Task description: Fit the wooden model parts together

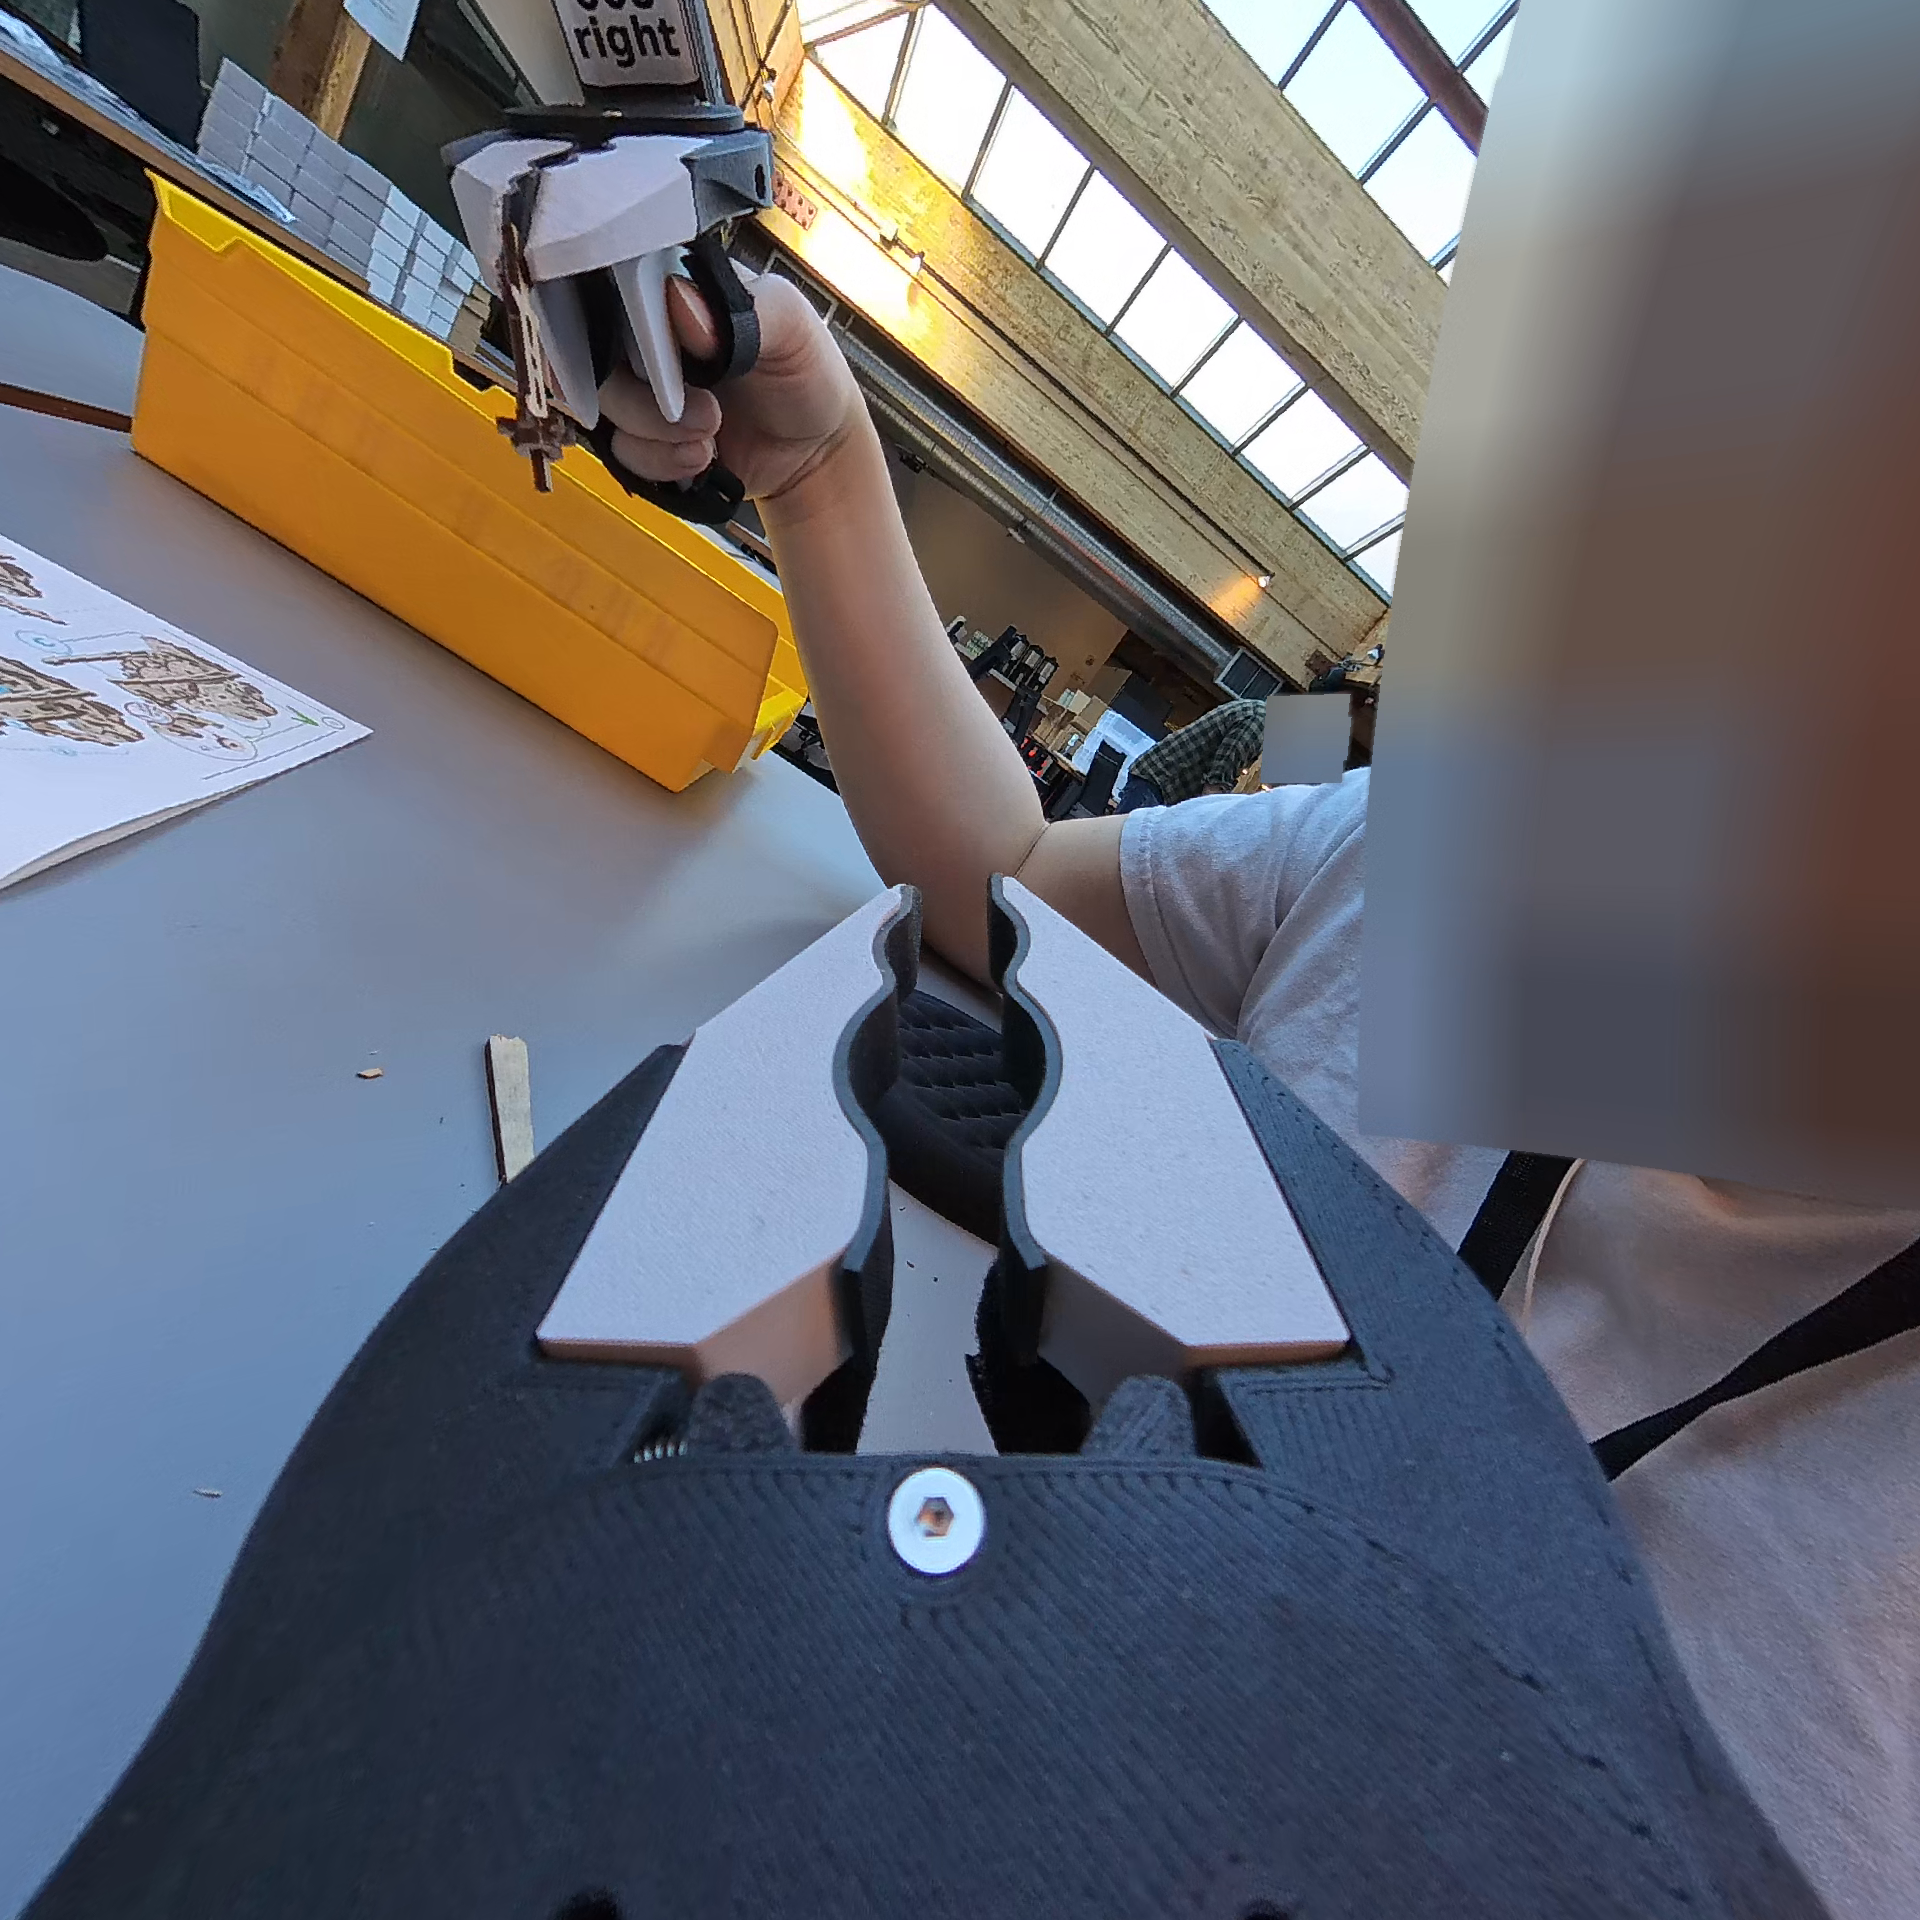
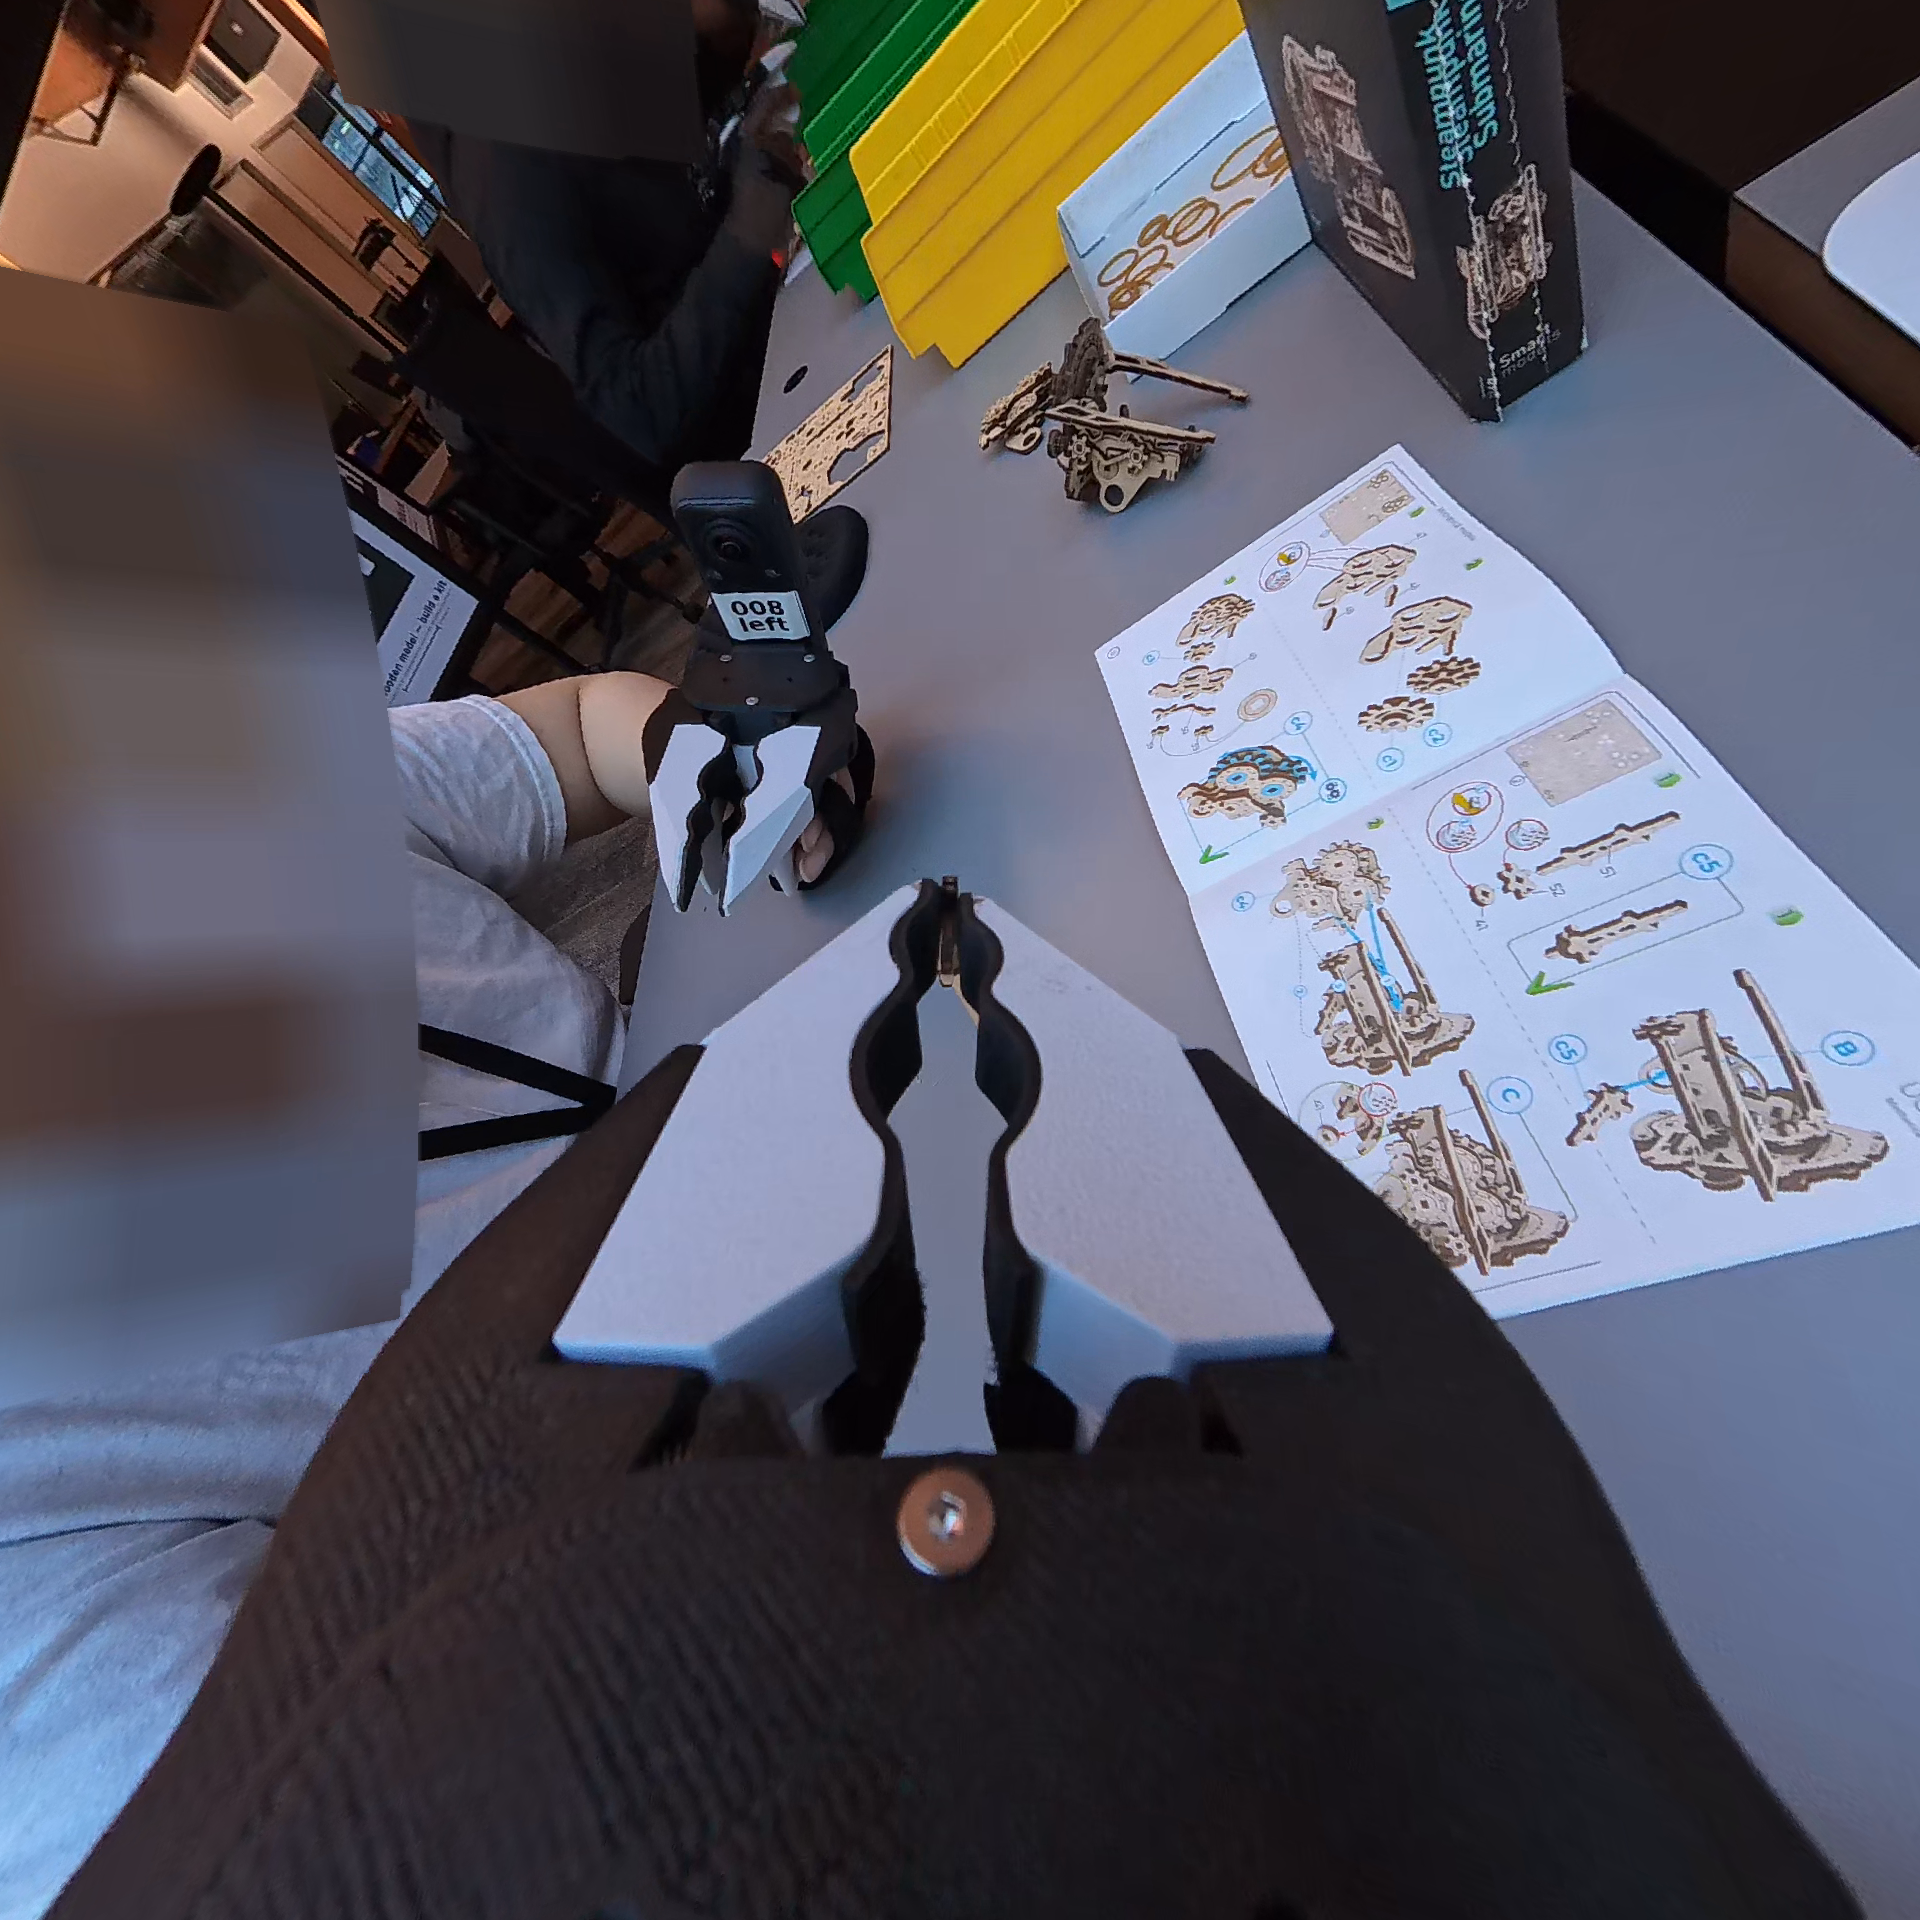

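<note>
My right gripper (image 2: 948, 902) is shut on a thin wooden axle piece (image 2: 948, 940), seen edge-on between its tips. In the left wrist view the right gripper (image 1: 525, 312) is raised above the grey table (image 1: 312, 1039), and the toothed wooden piece (image 1: 532, 364) hangs down from its fingers. My left gripper (image 1: 951, 902) is open and empty, pointing towards the person's arm. It also shows in the right wrist view (image 2: 712, 894), held low at the table's near edge. A partly built wooden model (image 2: 1101, 426) lies on the table farther back.
An instruction sheet (image 2: 1455, 883) lies open to the right; it also shows in the left wrist view (image 1: 125, 707). Yellow bins (image 2: 1018, 177), a green bin (image 2: 831, 187), a white box of rings (image 2: 1174, 229), a black box (image 2: 1434, 187) and a punched wooden sheet (image 2: 831, 436) stand behind. A wood offcut (image 1: 509, 1101) lies nearby. There is about 15 cm between the tips of the two grippers. My left gripper's tips are some 30 cm from the partly built wooden model (image 2: 1101, 426).
</note>
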Tool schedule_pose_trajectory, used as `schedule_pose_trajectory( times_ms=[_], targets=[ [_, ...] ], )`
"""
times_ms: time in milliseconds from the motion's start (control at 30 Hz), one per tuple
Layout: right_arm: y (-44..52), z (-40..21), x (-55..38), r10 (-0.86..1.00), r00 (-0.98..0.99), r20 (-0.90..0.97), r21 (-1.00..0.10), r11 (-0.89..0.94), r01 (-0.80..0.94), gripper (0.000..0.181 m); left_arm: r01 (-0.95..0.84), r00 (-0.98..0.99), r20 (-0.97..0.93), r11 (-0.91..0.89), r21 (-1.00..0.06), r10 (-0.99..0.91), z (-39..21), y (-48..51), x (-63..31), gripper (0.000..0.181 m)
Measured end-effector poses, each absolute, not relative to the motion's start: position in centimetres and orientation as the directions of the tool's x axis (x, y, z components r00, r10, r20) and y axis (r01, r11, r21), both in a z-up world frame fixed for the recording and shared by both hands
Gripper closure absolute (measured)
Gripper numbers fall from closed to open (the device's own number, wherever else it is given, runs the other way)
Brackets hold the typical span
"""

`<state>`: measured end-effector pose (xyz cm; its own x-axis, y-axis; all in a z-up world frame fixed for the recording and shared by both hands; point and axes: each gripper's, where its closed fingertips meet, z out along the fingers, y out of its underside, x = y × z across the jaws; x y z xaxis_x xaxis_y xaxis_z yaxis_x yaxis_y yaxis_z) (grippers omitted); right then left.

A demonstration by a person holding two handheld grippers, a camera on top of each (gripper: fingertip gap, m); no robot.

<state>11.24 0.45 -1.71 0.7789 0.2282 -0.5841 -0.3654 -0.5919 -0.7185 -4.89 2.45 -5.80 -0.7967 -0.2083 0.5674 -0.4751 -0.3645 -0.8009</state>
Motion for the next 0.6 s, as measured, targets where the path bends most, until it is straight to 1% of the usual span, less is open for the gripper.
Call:
schedule_pose_trajectory(
  times_ms=[133, 267, 333, 400, 500, 600],
  targets=[
    [1.4, -1.0, 9.7, 0.292, 0.722, -0.628, -0.717, -0.578, -0.390, 0.181, -0.453, -0.795, 0.557, -0.375, -0.809, -0.241, -5.7, 2.7, -4.6, 0.172],
    [3.3, -0.1, 5.4, 0.422, 0.590, -0.689, -0.701, -0.594, -0.394, 0.181, -0.290, -0.765, 0.457, -0.390, -0.874, -0.453, -5.1, 5.2, -2.9, 0.167],
    [4.3, -0.6, 3.5, 0.448, 0.554, -0.701, -0.691, -0.619, -0.373, 0.181, -0.259, -0.750, 0.441, -0.396, -0.881, -0.492, -4.4, 5.9, -2.7, 0.163],
    [5.3, -1.0, 2.1, 0.459, 0.546, -0.701, -0.690, -0.630, -0.356, 0.181, -0.286, -0.739, 0.473, -0.413, -0.865, -0.479, -4.0, 6.0, -2.8, 0.162],
    [6.3, -1.1, 0.7, 0.474, 0.535, -0.700, -0.694, -0.628, -0.352, 0.181, -0.353, -0.716, 0.533, -0.425, -0.833, -0.451, -4.2, 5.4, -2.9, 0.168],
    [6.9, -1.3, -0.3, 0.478, 0.532, -0.699, -0.695, -0.629, -0.349, 0.181, -0.377, -0.714, 0.525, -0.377, -0.846, -0.464, -5.0, 4.6, -3.1, 0.172]
  ],
)
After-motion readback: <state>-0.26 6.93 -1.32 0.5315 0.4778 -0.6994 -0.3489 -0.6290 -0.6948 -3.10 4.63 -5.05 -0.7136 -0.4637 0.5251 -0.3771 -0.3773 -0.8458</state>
